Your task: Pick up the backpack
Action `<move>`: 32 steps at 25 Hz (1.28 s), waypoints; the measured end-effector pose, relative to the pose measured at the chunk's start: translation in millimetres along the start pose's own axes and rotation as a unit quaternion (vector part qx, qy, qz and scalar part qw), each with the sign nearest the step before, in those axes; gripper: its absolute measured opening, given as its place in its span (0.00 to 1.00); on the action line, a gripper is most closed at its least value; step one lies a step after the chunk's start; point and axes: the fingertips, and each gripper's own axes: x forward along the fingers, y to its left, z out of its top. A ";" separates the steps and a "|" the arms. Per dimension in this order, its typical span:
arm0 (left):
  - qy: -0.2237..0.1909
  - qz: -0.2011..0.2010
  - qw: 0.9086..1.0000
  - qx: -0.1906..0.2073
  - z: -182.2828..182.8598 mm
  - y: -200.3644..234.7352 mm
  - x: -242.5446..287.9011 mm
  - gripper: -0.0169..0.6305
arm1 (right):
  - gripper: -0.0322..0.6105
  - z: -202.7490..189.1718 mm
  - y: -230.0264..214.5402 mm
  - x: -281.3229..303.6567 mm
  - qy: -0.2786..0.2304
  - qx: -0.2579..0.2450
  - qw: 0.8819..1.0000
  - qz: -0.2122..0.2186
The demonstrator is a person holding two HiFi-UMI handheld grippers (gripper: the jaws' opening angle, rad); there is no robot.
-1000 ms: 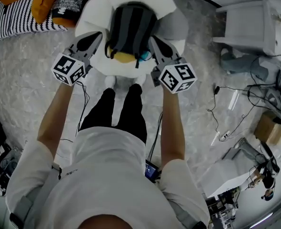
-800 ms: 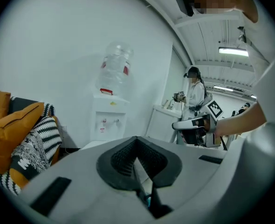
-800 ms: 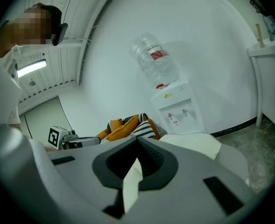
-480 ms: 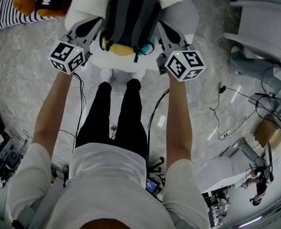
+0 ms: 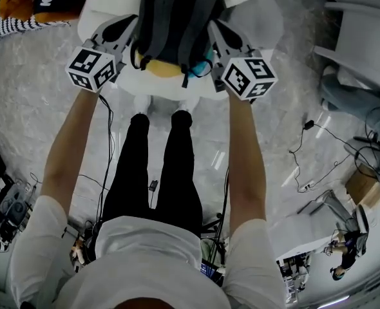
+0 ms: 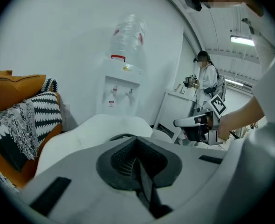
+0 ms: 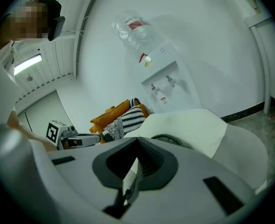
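Observation:
The backpack, dark grey with lighter stripes and a yellow base, stands on a white padded seat at the top of the head view. My left gripper lies along its left side and my right gripper along its right side, both close against it. Whether either touches it I cannot tell. In the left gripper view the left gripper has its jaws shut with nothing seen between them. The right gripper is shut the same way. Only a dark curved edge of the backpack shows over the jaws.
Orange and striped cushions lie left of the seat. A water dispenser stands against the wall behind it. White furniture and floor cables are to the right. Another person stands far off. My legs are just before the seat.
Both grippers have come down beside the backpack, keeping to its two sides. The seat and backpack now sit higher and larger in the head view. The jaws stay shut.

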 end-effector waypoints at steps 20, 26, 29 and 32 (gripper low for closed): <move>0.065 0.008 0.998 0.007 -101.2 66.7 107.9 0.03 | 0.06 -86.8 -93.0 61.7 0.068 -0.057 0.996 -0.030; 0.080 0.008 0.997 -0.016 -126.0 80.3 124.0 0.08 | 0.06 -100.8 -113.2 69.7 0.078 -0.056 0.995 -0.034; 0.081 0.006 0.996 -0.035 -135.1 86.7 132.0 0.14 | 0.07 -107.7 -119.9 76.5 0.081 -0.056 0.995 -0.033; 0.079 -0.004 0.996 -0.045 -138.7 86.3 142.0 0.22 | 0.14 -112.5 -126.8 82.7 0.079 -0.051 0.995 -0.031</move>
